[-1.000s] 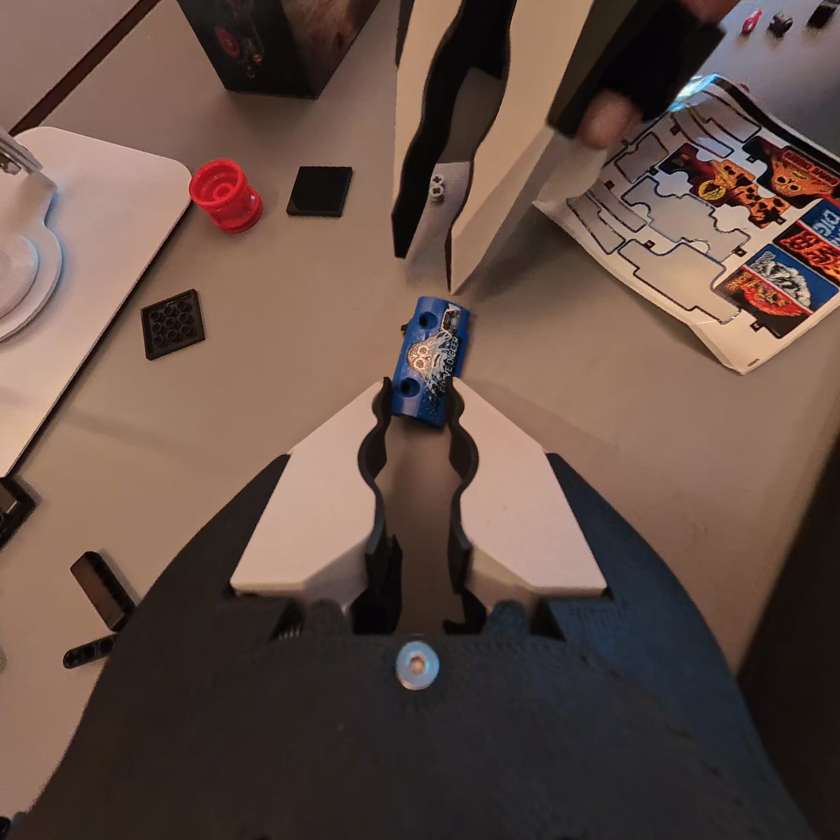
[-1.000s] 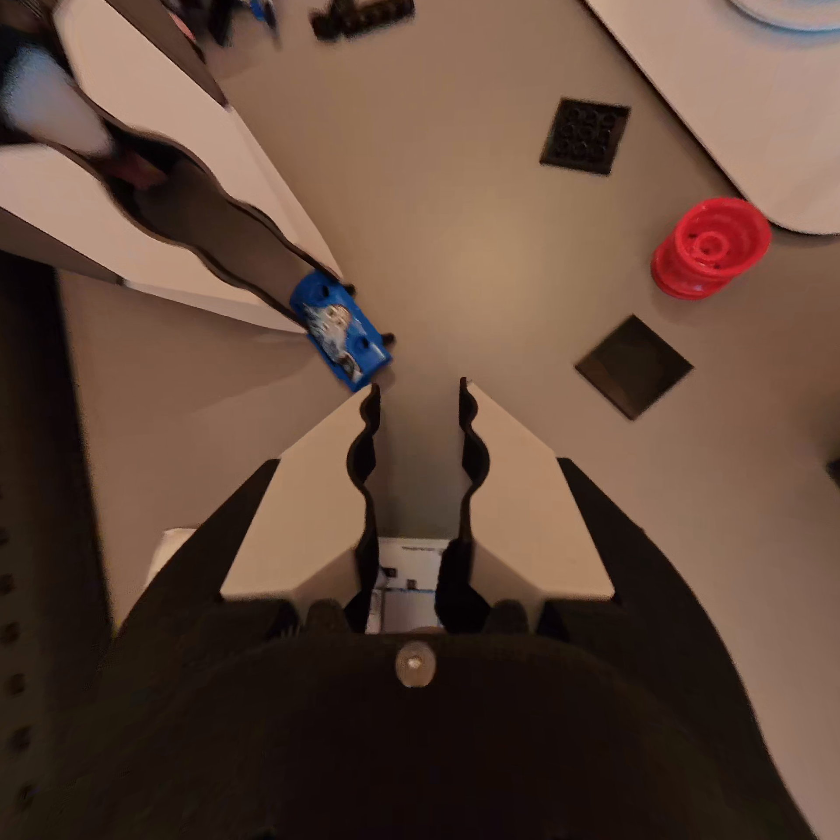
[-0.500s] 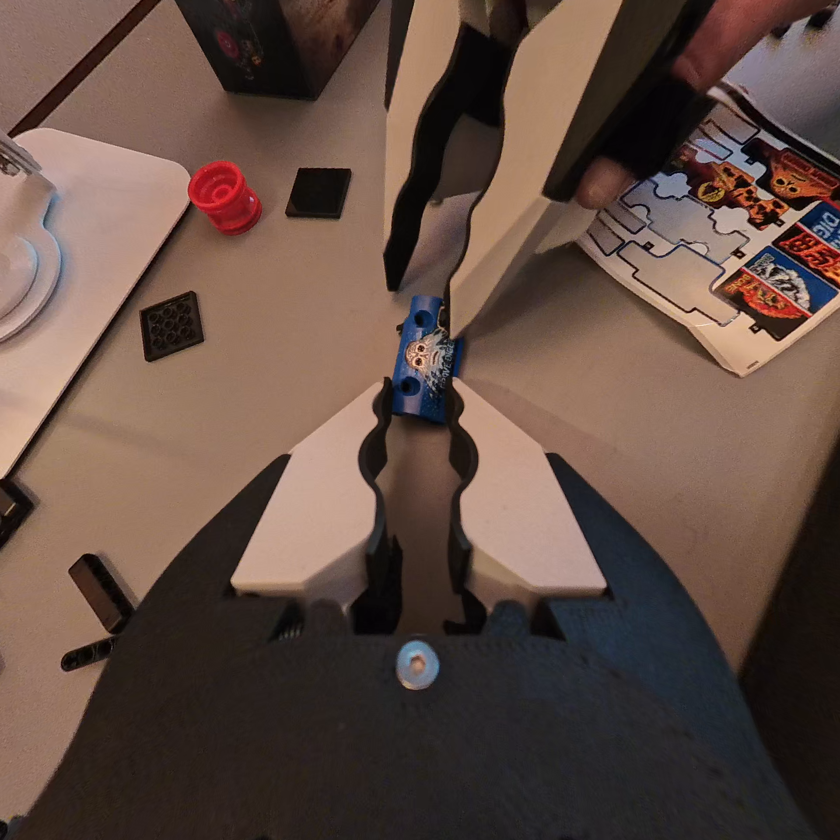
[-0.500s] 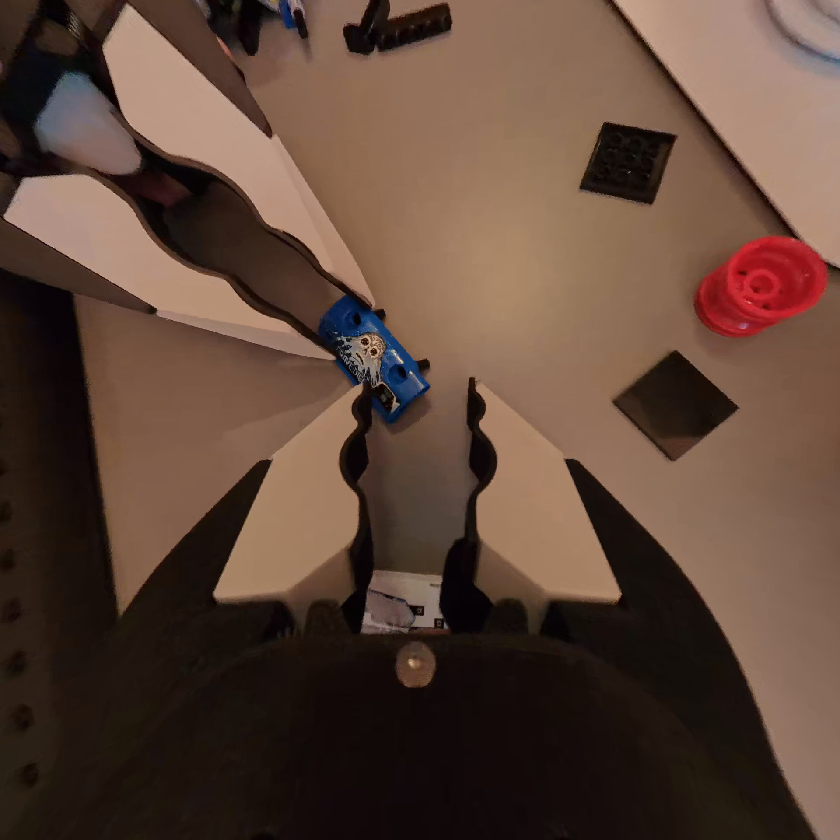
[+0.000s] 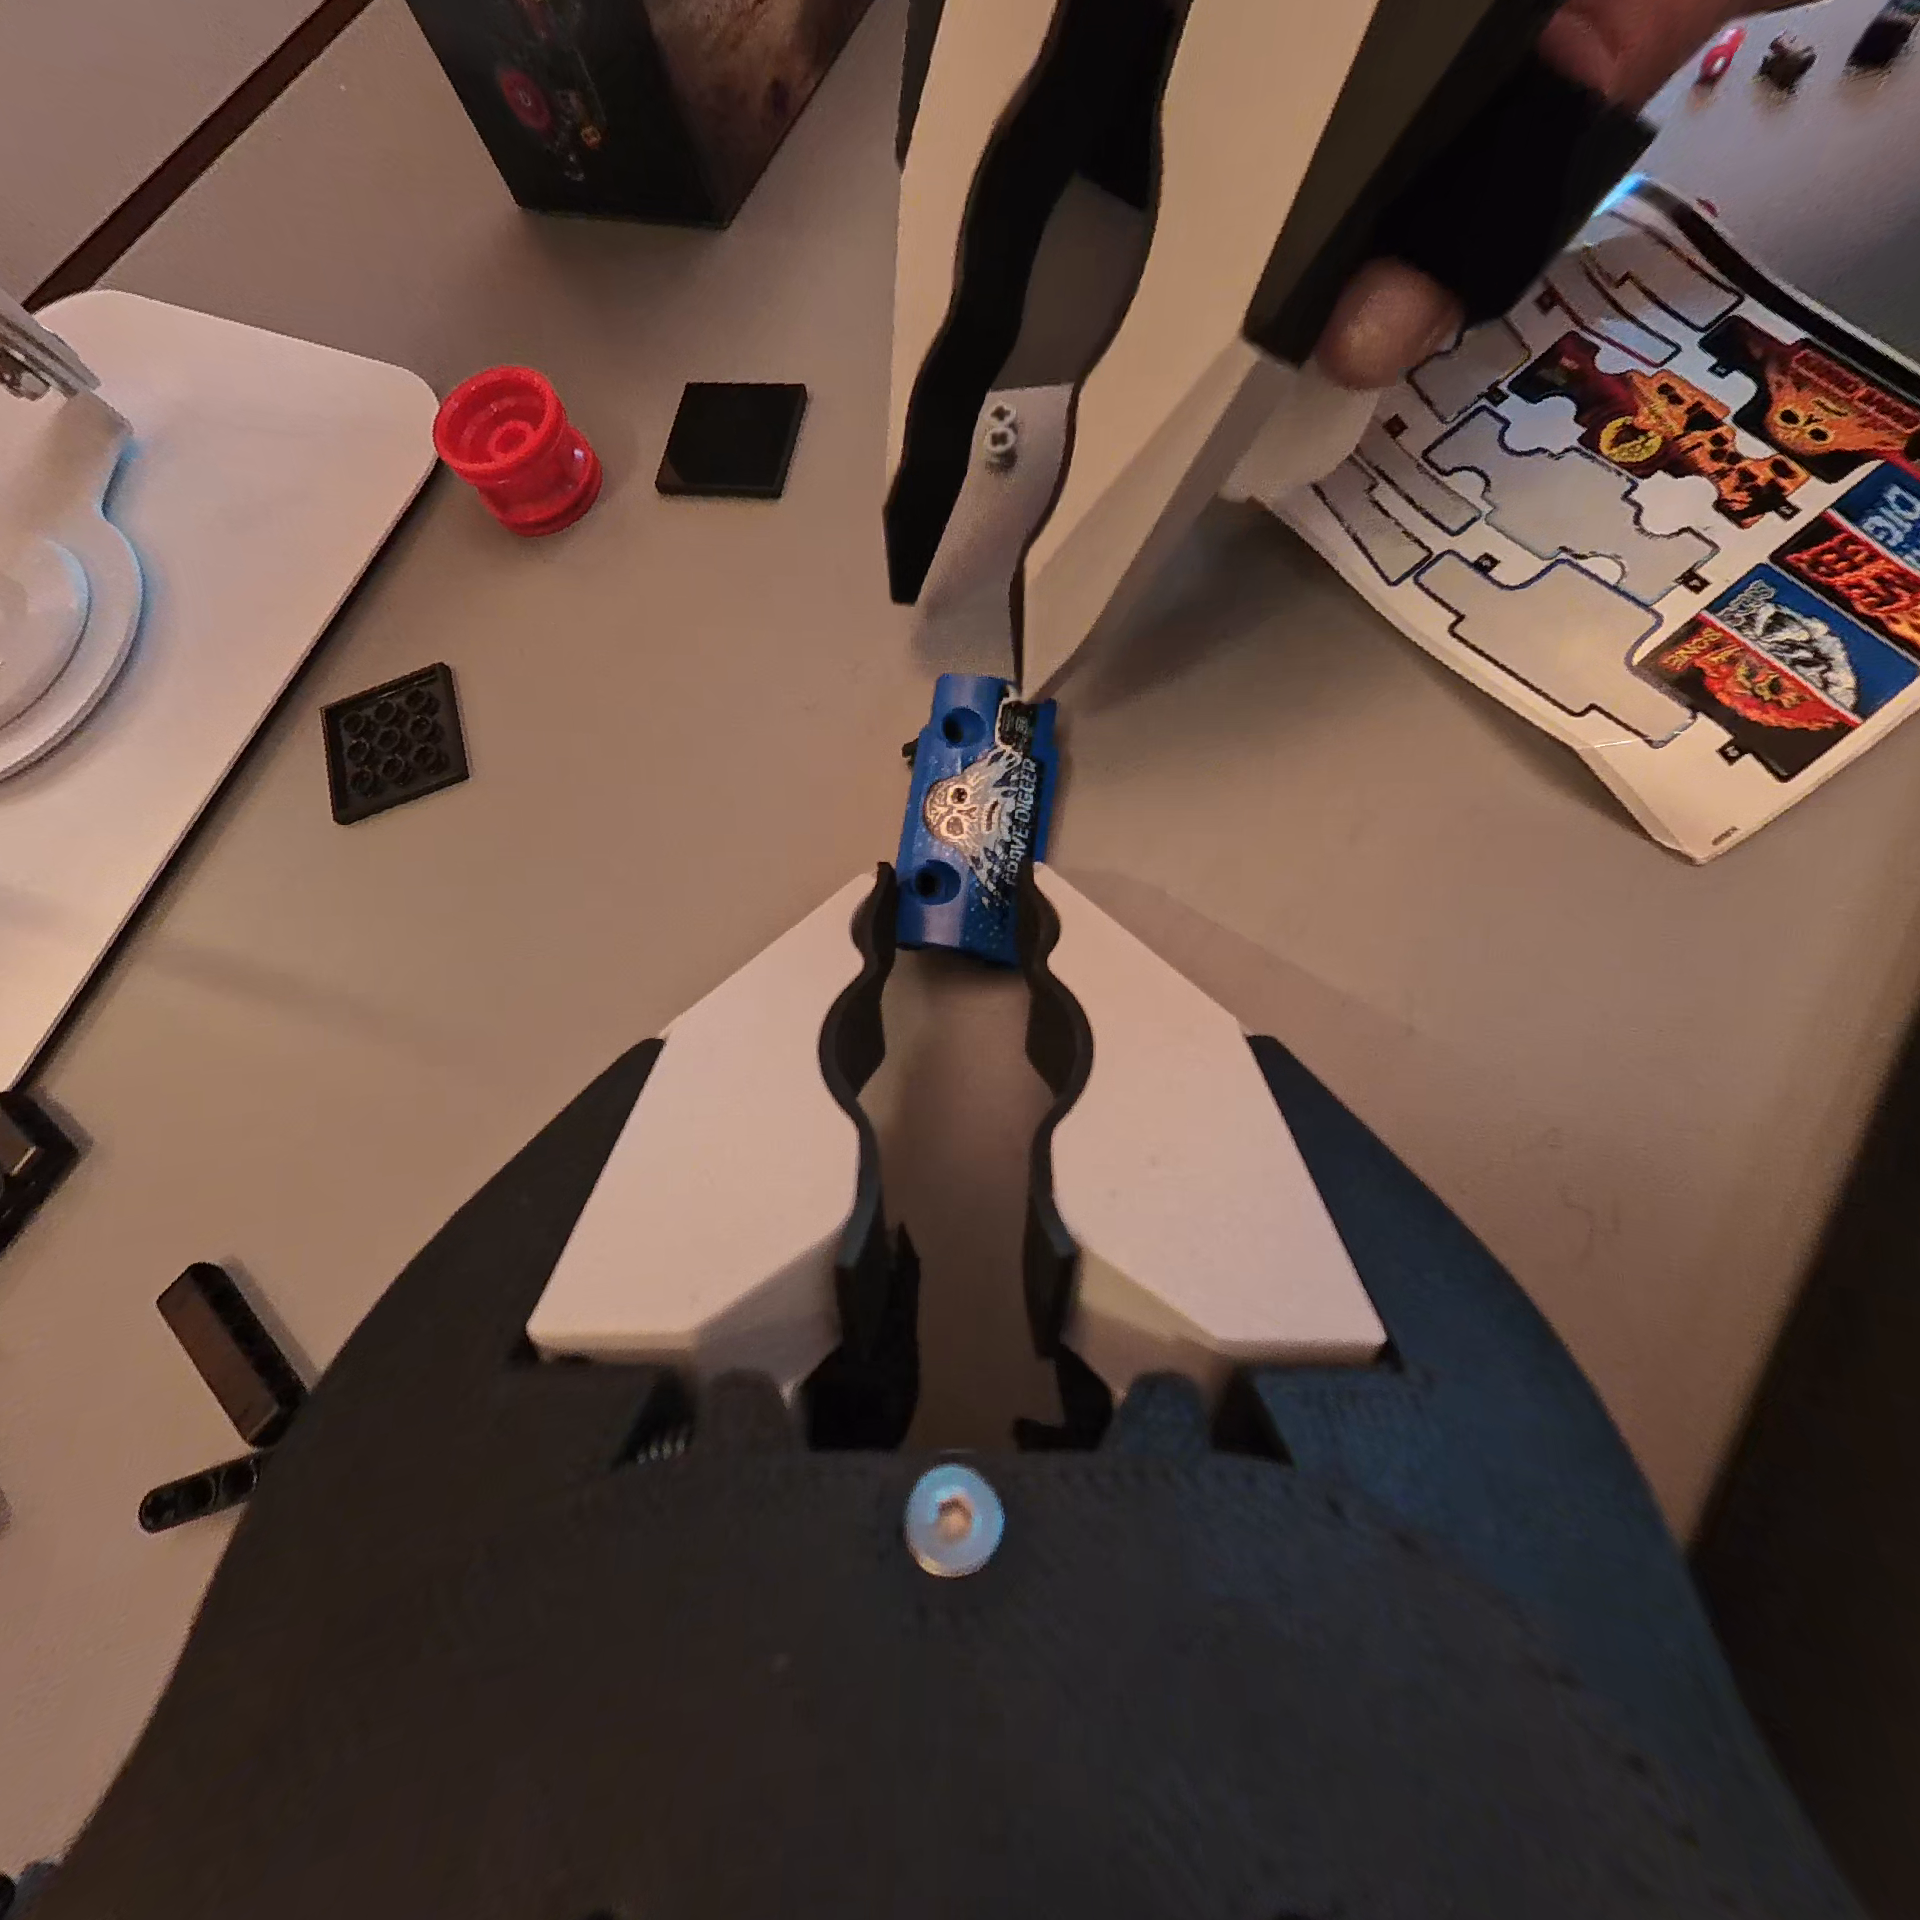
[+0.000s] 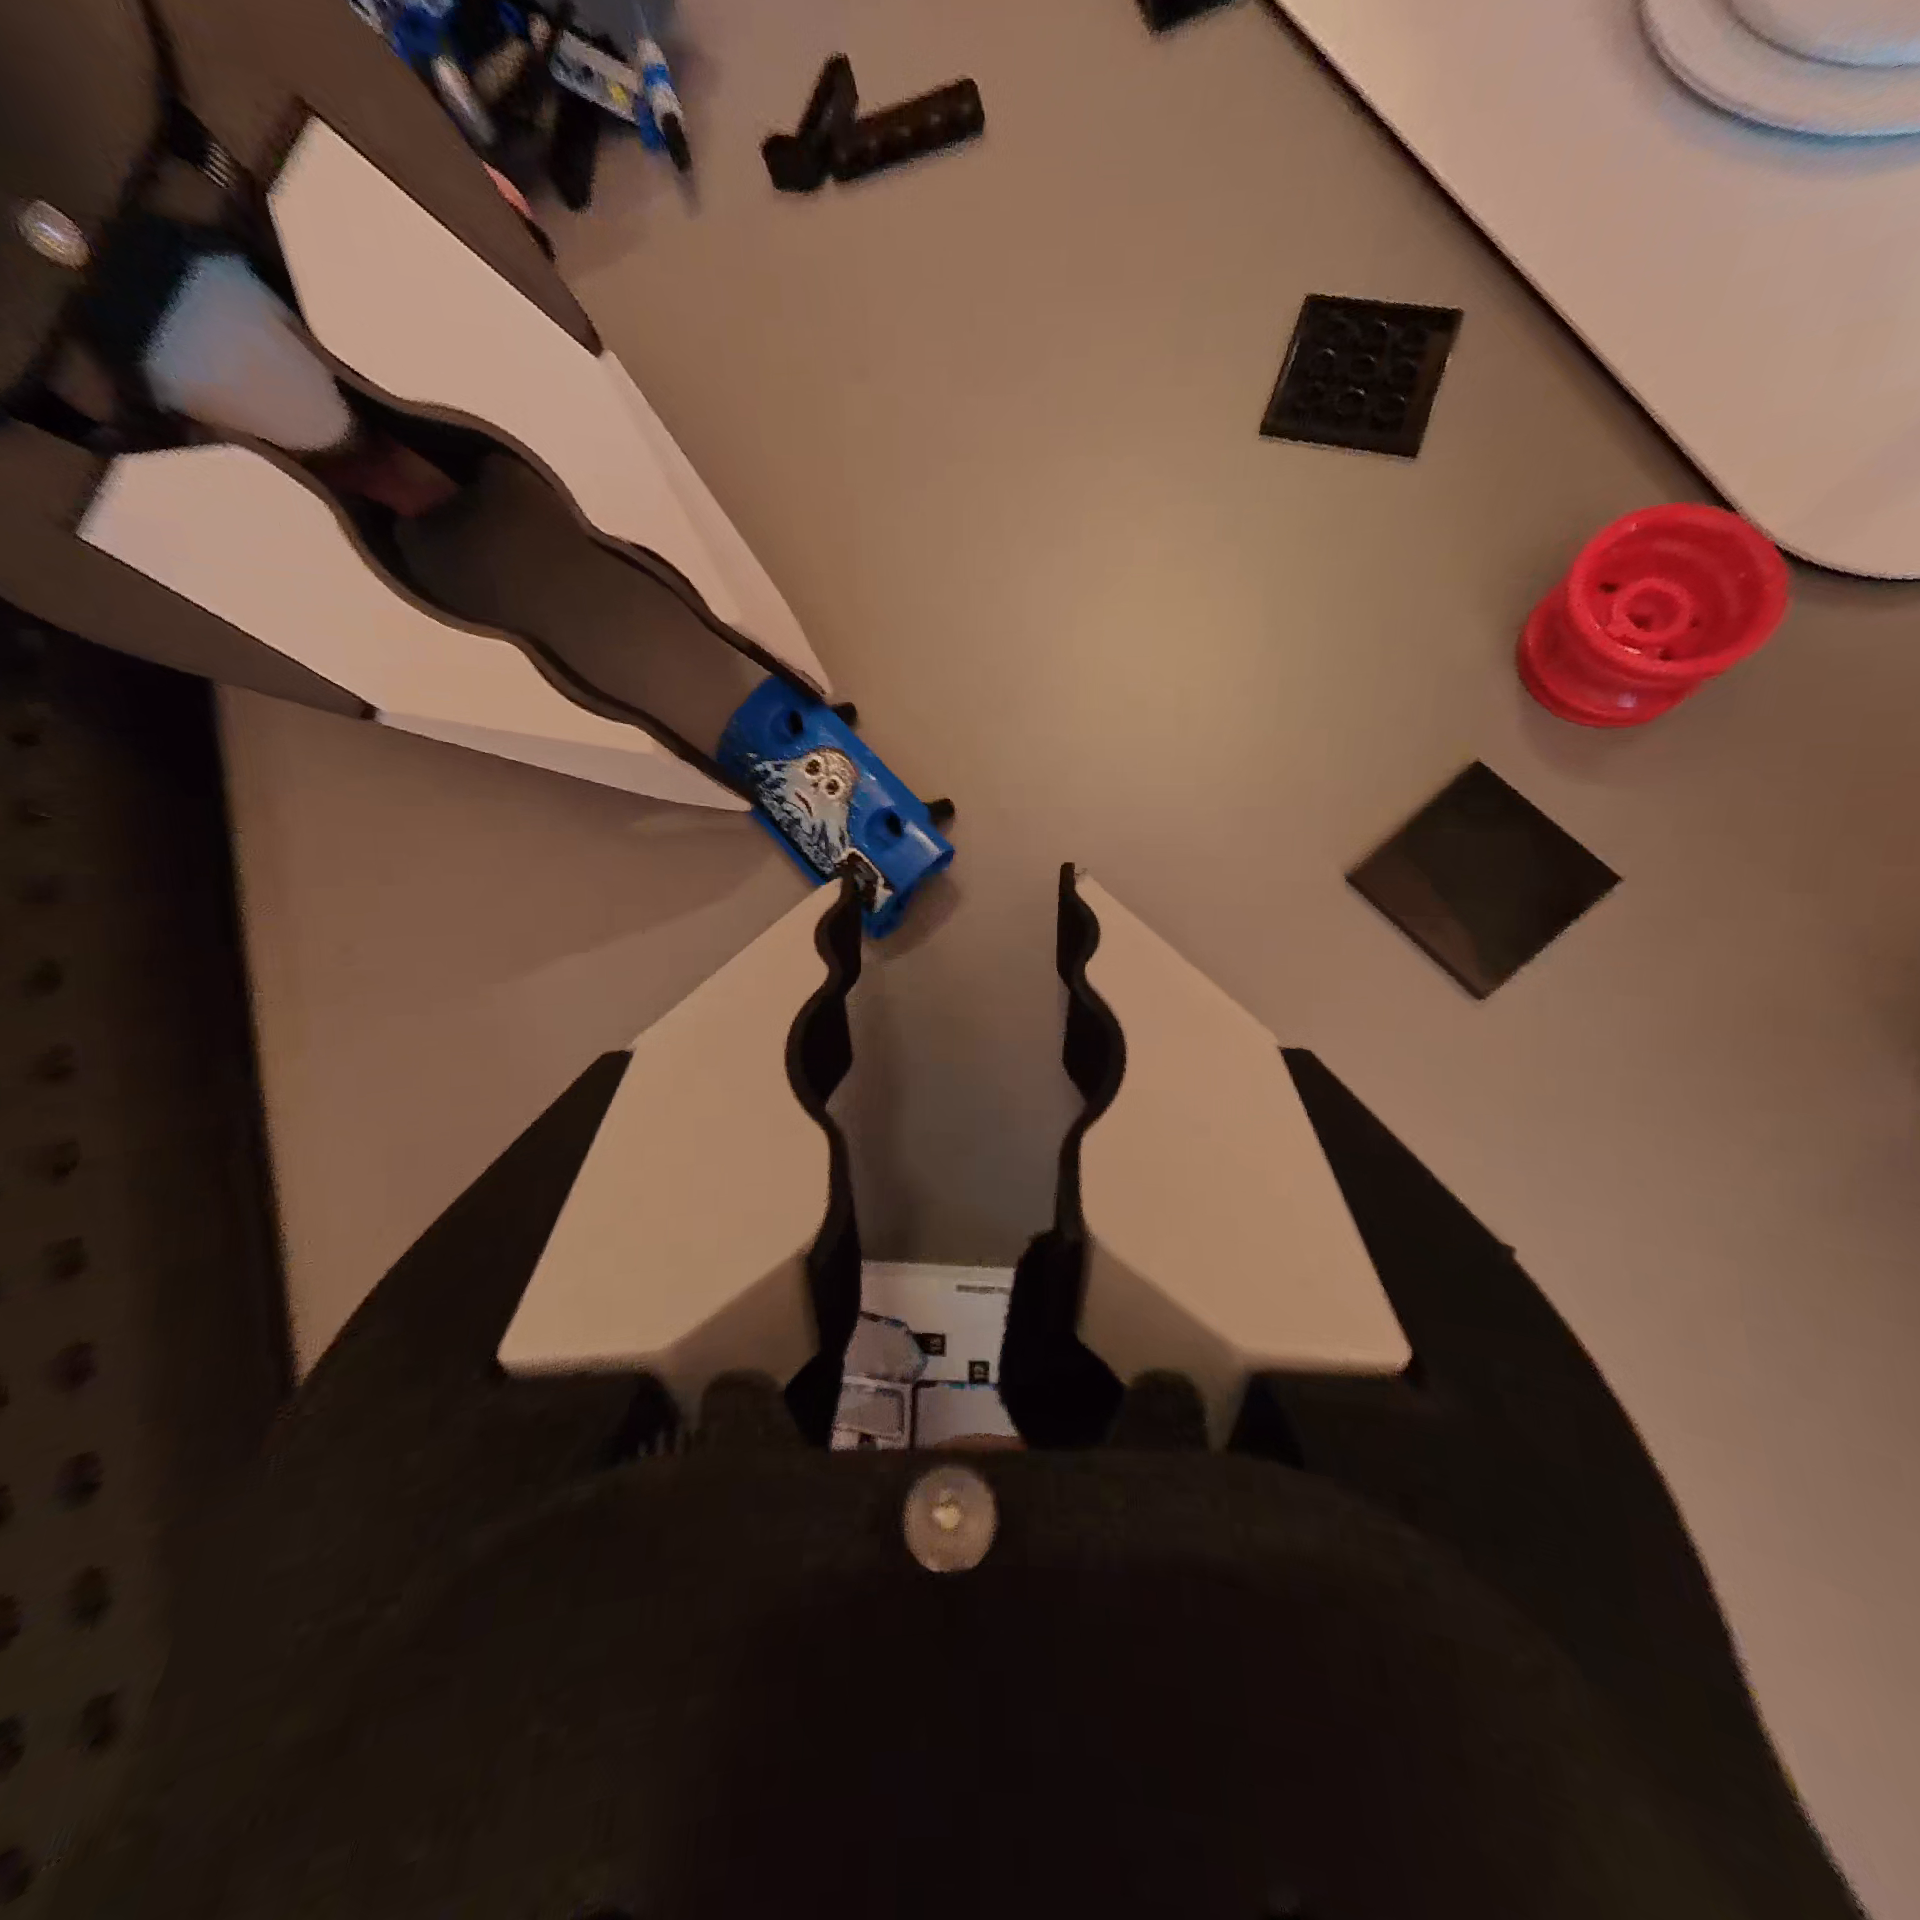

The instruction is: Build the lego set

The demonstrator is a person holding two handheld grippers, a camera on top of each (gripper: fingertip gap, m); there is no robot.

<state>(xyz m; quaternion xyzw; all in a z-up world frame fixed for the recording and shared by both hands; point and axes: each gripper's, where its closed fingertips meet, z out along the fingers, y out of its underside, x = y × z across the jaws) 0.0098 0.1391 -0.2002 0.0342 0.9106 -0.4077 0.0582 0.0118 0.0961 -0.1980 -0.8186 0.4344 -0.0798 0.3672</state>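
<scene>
Table [image 5: 623, 935]: we see a grey top carrying every loose part, with a white board [image 5: 239, 499] lying along its left edge in the left wrist view.
Dark box [image 5: 623, 94]: we find it standing at the far side, beyond the red wheel.
Sticker sheet [image 5: 1662, 582]: it lies flat to the right, some stickers already peeled off; we see it under the person's hand [image 5: 1455, 260].
Left gripper [image 5: 956, 894]: we see its two tips pinching the near end of the blue piece, one tip on each long side.
Right gripper [image 6: 961, 883]: its jaws are spread with bare table between them; we see its left tip touching the far corner of the blue piece, the other tip well clear. In the left wrist view it comes down from above, its tip meeting that same end.
Red wheel [image 5: 514, 447]: it rests on its side just beside the white board's corner.
Blue piece [image 5: 977, 821]: this curved part with a printed sticker sits at the table's middle, held between the two grippers; whether it rests on the table we cannot tell.
Black smooth tile [image 5: 732, 442]: flat, near the wheel.
Black studded plate [image 5: 395, 743]: flat, apart from the tile.
Black beams [image 5: 229, 1351]: we see them at the left near edge.
</scene>
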